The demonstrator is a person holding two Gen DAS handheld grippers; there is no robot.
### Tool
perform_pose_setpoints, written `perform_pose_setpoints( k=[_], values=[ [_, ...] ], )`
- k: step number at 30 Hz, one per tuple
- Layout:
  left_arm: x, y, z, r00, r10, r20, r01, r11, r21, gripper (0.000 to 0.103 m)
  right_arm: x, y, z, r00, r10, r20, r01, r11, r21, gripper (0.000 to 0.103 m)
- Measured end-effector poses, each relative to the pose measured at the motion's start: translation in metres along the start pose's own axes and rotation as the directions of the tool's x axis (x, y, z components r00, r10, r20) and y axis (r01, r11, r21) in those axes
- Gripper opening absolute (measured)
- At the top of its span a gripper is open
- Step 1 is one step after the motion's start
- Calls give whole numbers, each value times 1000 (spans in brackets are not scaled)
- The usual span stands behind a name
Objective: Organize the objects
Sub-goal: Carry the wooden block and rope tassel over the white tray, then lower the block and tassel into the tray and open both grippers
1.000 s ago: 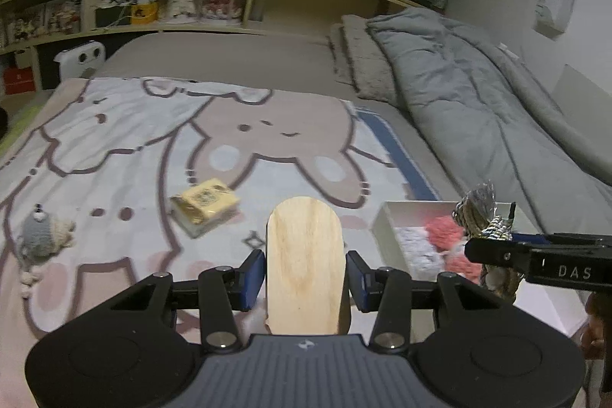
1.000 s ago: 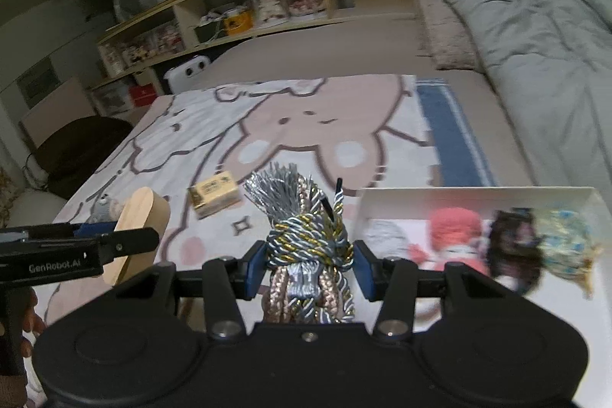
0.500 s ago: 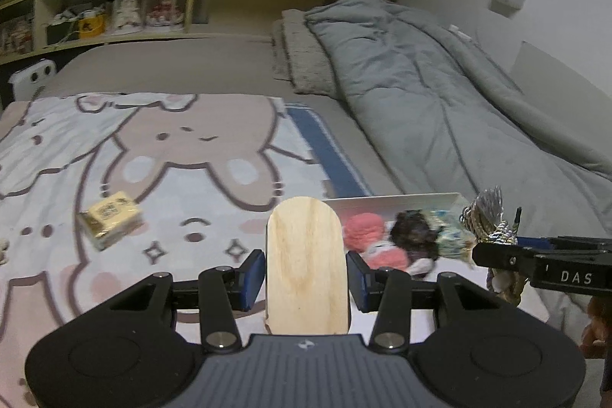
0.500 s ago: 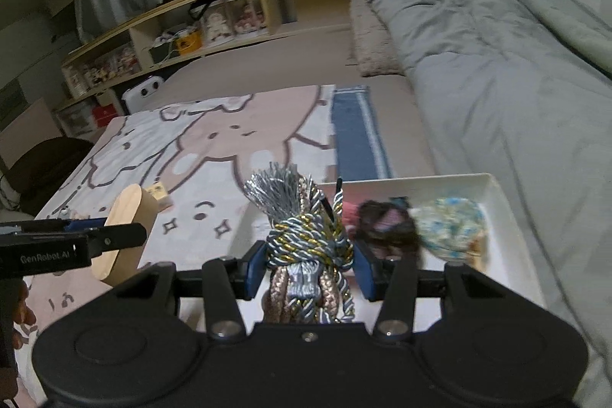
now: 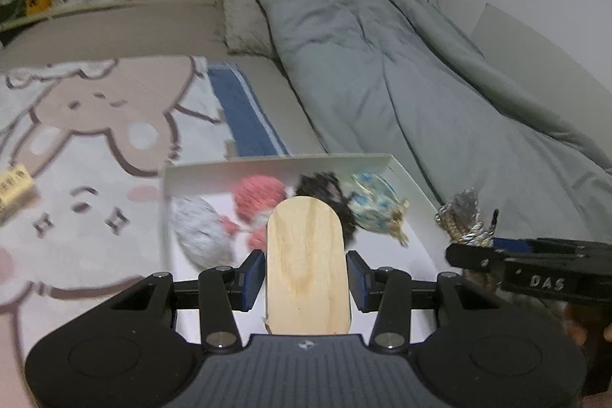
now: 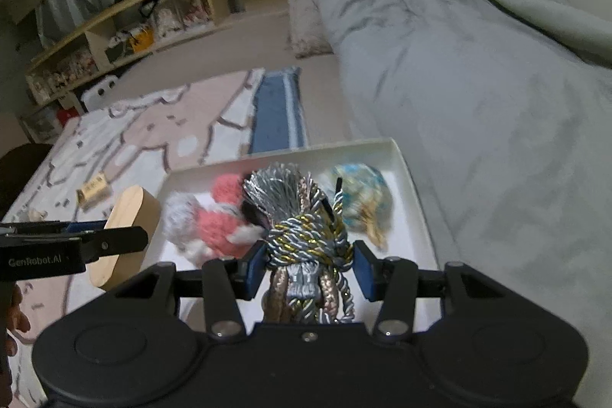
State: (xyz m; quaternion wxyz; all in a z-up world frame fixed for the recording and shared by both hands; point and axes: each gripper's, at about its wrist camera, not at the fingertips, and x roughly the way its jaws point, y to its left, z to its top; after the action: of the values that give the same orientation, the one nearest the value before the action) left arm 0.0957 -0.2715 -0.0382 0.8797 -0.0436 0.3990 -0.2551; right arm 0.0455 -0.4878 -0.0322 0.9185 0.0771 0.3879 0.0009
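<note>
My left gripper [image 5: 306, 280] is shut on an oval wooden block [image 5: 308, 266] and holds it over the near part of a white tray [image 5: 401, 169]. My right gripper [image 6: 308, 270] is shut on a bundle of silver and gold braided cord [image 6: 302, 228], also over the white tray [image 6: 405, 167]. The cord bundle shows at the right in the left wrist view [image 5: 461, 222]. The block shows at the left in the right wrist view [image 6: 126, 236]. In the tray lie a grey pompom [image 5: 199, 232], a pink knitted piece [image 5: 256, 194], a dark fluffy item [image 5: 325, 188] and a blue patterned pouch [image 5: 373, 205].
The tray sits on a cartoon bear blanket [image 5: 95, 125] on a bed. A small yellow box [image 6: 91, 192] lies on the blanket to the left. A grey duvet [image 5: 420, 83] is heaped to the right. Shelves [image 6: 153, 21] line the far wall.
Both grippers have swung right with their loads, from over the blanket to over the white tray. The tray now lies directly ahead in both views.
</note>
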Motion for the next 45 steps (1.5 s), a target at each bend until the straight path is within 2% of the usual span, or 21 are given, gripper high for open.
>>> perform_pose_setpoints(
  k=[10,15,22,29,35,45],
  values=[
    [49,-33,-24,995,-52,-91,47,997,-58,47,25,-31,-20,995,-23,-101,24,1000,6,48],
    [64,-40,-31,991,-63,-121,55,996,-68,47,27,-36,-26,985,2,-173,-9,999,-40,48],
    [78,-43,-35,985,-90,-144,75,991,-108,47,27,-38,-22,959,9,-284,-57,985,-160,48],
    [90,-48,-32,983,-101,-151,78,985,-152,47,33,-45,-18,968,-18,-250,-11,994,-113,56],
    [97,-53,-33,978,-111,-178,82,984,-160,49,24,-47,-18,973,-17,-229,-8,994,-109,56],
    [77,-55,-27,982,-97,-164,80,991,-112,52,12,-45,-21,982,-25,-189,12,998,-68,56]
  ],
)
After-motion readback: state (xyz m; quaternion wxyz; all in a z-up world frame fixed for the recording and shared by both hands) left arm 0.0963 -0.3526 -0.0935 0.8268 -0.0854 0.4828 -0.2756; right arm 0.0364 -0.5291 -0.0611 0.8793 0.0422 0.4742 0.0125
